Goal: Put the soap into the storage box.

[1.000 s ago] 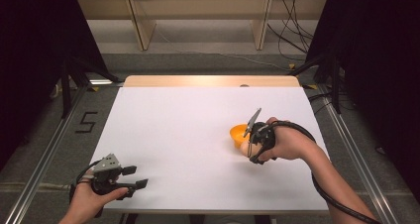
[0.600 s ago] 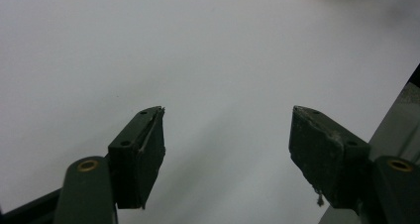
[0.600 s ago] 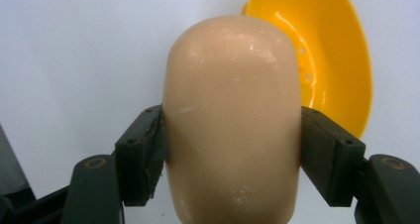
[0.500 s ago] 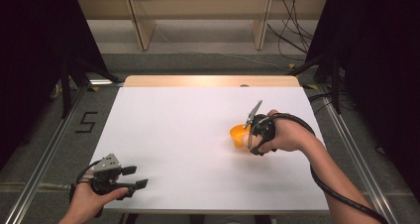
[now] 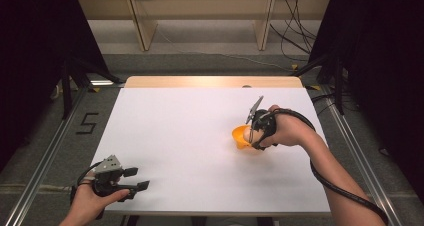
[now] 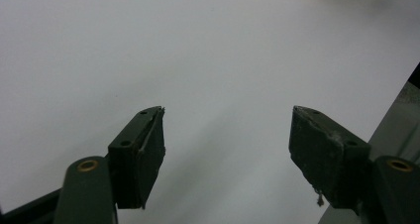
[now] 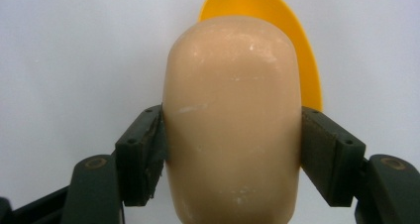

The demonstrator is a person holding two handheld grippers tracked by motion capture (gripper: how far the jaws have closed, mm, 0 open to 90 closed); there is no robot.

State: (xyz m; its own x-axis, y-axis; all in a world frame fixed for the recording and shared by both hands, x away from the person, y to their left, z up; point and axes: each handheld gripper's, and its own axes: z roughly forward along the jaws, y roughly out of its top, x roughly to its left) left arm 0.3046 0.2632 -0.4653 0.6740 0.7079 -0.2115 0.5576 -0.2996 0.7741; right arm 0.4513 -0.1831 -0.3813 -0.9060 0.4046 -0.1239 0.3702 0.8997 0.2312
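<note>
The right gripper clamps a beige rounded block, perhaps soap, over an orange dish near the worktop's right edge. The left gripper rests wide open at the near left corner.

high view overlooks the table; gripper views sit close above it.

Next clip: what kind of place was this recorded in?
Probably a lab recording station, not a home. A white table stands between black curtains, with metal rails on the floor, a floor mark "5", and loose cables behind.
</note>
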